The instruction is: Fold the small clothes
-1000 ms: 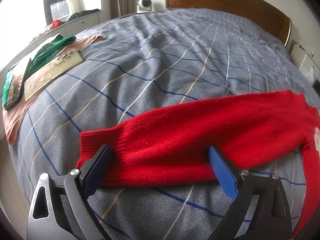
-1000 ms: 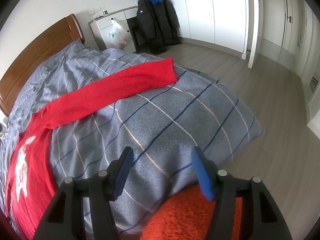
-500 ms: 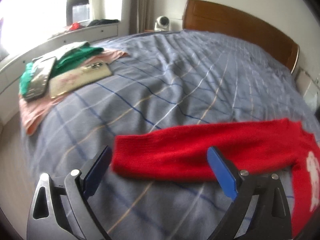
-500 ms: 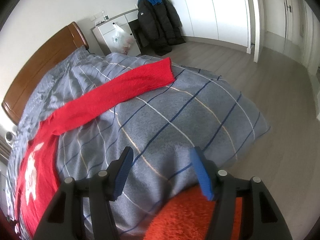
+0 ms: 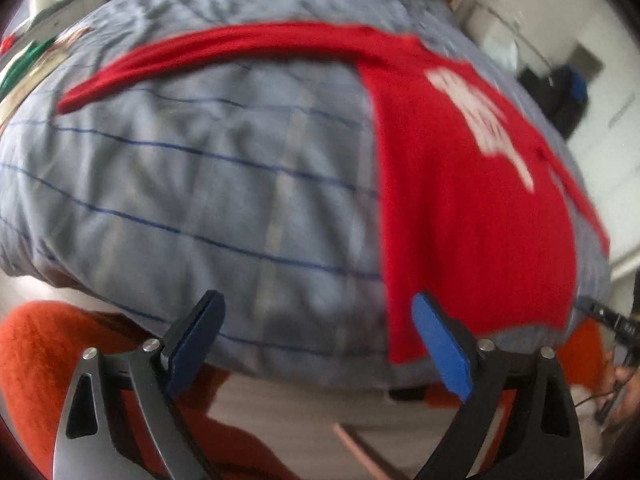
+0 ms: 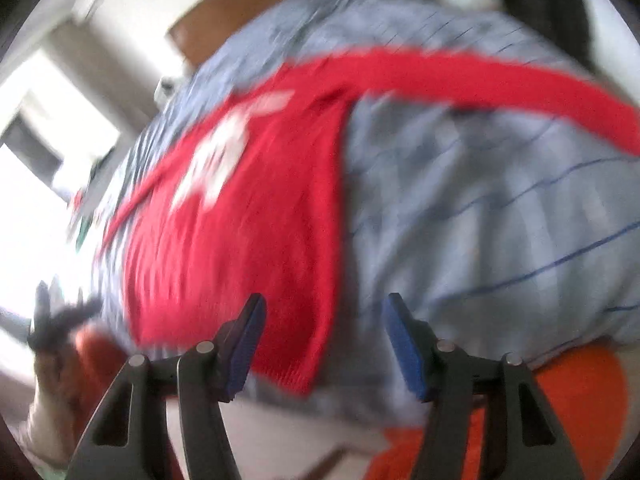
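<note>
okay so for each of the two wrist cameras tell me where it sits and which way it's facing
Left wrist: on the left tongs, angled down at the grey checked bed cover; jaws closing on nothing; orange fuzzy sleeve shows.
Right wrist: on the right tongs, angled down at the bed's near edge; jaws apart, empty; orange sleeve shows.
Shared: red knit sweater with a white motif, spread flat.

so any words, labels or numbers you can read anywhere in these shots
None can be read.
White print on the chest of the red sweater: too blurred to tell whether it is lettering or a figure.
Items at the far edge of the striped bedspread: blurred; no text can be made out.
</note>
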`<action>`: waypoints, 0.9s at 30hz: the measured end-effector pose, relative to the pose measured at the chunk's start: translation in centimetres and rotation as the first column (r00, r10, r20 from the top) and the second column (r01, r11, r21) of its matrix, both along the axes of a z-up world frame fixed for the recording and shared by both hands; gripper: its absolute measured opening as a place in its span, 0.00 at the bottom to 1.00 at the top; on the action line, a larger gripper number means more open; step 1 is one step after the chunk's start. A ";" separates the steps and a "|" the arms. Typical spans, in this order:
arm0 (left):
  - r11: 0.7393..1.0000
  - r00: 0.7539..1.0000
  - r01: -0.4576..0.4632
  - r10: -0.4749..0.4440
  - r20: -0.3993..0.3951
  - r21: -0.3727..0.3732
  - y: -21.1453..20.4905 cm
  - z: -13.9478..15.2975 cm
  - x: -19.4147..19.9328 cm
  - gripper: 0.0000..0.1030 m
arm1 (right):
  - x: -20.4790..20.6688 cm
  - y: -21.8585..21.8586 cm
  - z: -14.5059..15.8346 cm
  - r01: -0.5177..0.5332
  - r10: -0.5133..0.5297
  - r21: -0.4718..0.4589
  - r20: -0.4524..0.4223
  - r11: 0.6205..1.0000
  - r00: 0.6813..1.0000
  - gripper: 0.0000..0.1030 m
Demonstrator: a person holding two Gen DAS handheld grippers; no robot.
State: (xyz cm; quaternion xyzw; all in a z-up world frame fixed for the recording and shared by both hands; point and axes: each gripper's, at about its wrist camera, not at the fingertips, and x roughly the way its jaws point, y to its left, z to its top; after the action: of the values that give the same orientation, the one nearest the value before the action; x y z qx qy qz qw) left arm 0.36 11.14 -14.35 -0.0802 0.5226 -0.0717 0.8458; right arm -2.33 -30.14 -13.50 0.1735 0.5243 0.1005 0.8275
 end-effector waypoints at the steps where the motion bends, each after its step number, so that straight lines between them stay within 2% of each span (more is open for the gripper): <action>1: 0.999 0.999 0.033 -0.033 -0.001 0.014 -1.1 -0.1 -0.2 0.80 | -0.1 0.4 -0.6 -0.015 0.016 0.015 -0.024 1.000 1.000 0.59; 3: 0.997 0.997 0.074 -0.074 -0.013 0.030 -2.5 -0.4 0.0 0.71 | -0.4 1.0 -1.9 -0.034 0.038 0.062 -0.062 0.998 0.997 0.59; 4: 0.995 0.996 0.092 -0.091 -0.027 0.034 -3.3 -0.6 0.1 0.58 | -0.6 1.2 -2.5 -0.042 0.047 0.080 -0.068 0.996 0.997 0.58; 5: 0.993 0.993 0.108 -0.107 -0.047 0.035 -3.9 -1.0 0.3 0.46 | -0.5 1.5 -2.9 -0.051 0.058 0.093 -0.075 0.994 0.995 0.50; 6: 0.992 0.991 0.123 -0.120 -0.065 0.036 -4.3 -1.3 0.5 0.11 | -0.4 1.9 -3.2 -0.060 0.067 0.095 -0.075 0.994 0.995 0.42; 7: 0.989 0.986 0.145 -0.142 -0.083 0.034 -4.7 -1.6 0.7 0.02 | -0.2 2.2 -3.3 -0.067 0.073 0.088 -0.075 0.994 0.994 0.18; 8: 0.987 0.986 0.152 -0.148 -0.077 0.053 -5.1 -1.4 0.5 0.01 | -0.1 2.5 -3.2 -0.064 0.069 0.066 -0.072 0.996 0.995 0.05; 11: 0.977 0.981 0.185 -0.178 -0.078 0.107 -5.5 -1.1 -0.3 0.00 | -0.9 2.6 -2.4 -0.056 0.057 0.020 -0.078 0.998 0.995 0.05; 13: 0.973 0.981 0.183 -0.171 -0.096 0.144 -5.4 -2.0 -0.3 0.00 | -1.5 1.9 -2.3 -0.045 0.043 -0.013 -0.103 0.999 0.994 0.05; 17: 0.968 0.981 0.181 -0.165 -0.100 0.176 -5.9 -2.6 0.1 0.01 | -1.0 1.0 -4.5 0.014 -0.015 -0.010 -0.169 1.000 0.985 0.04; 20: 0.963 0.980 0.198 -0.187 -0.073 0.181 -6.3 -1.4 -0.1 0.08 | -0.6 1.2 -4.3 -0.004 0.002 -0.014 -0.154 1.000 0.988 0.05; 21: 0.966 0.981 0.194 -0.186 -0.063 0.172 -6.0 -0.8 -0.3 0.15 | -0.8 0.9 -3.8 -0.001 0.002 0.007 -0.143 1.000 0.990 0.06; 22: 0.971 0.984 0.180 -0.177 -0.037 0.156 -5.4 0.3 -0.5 0.30 | -0.9 0.4 -3.5 0.012 -0.007 0.037 -0.133 0.999 0.991 0.13; 23: 0.977 0.987 0.161 -0.162 0.000 0.143 -4.8 1.4 -0.6 0.39 | -1.1 -0.6 -2.9 0.037 -0.029 0.066 -0.121 0.997 0.992 0.18; 24: 0.981 0.989 0.137 -0.144 0.044 0.135 -4.1 2.5 -0.6 0.55 | -1.3 -2.1 -2.1 0.075 -0.066 0.103 -0.093 0.992 0.993 0.20; 25: 0.985 0.988 0.115 -0.126 0.086 0.130 -3.5 3.6 -0.4 0.63 | -1.8 -3.9 -1.3 0.112 -0.105 0.138 -0.060 0.984 0.993 0.22; 27: 0.989 0.982 0.077 -0.097 0.160 0.127 -2.8 5.4 0.4 0.64 | -2.2 -8.6 0.7 0.230 -0.237 0.186 0.017 0.955 0.971 0.28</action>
State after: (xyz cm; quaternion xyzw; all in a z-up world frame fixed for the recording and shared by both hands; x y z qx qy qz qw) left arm 0.71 8.36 -9.00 0.0001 0.4569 -0.0833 0.8856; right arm -4.50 -38.74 -12.80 0.3072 0.4725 0.0532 0.8243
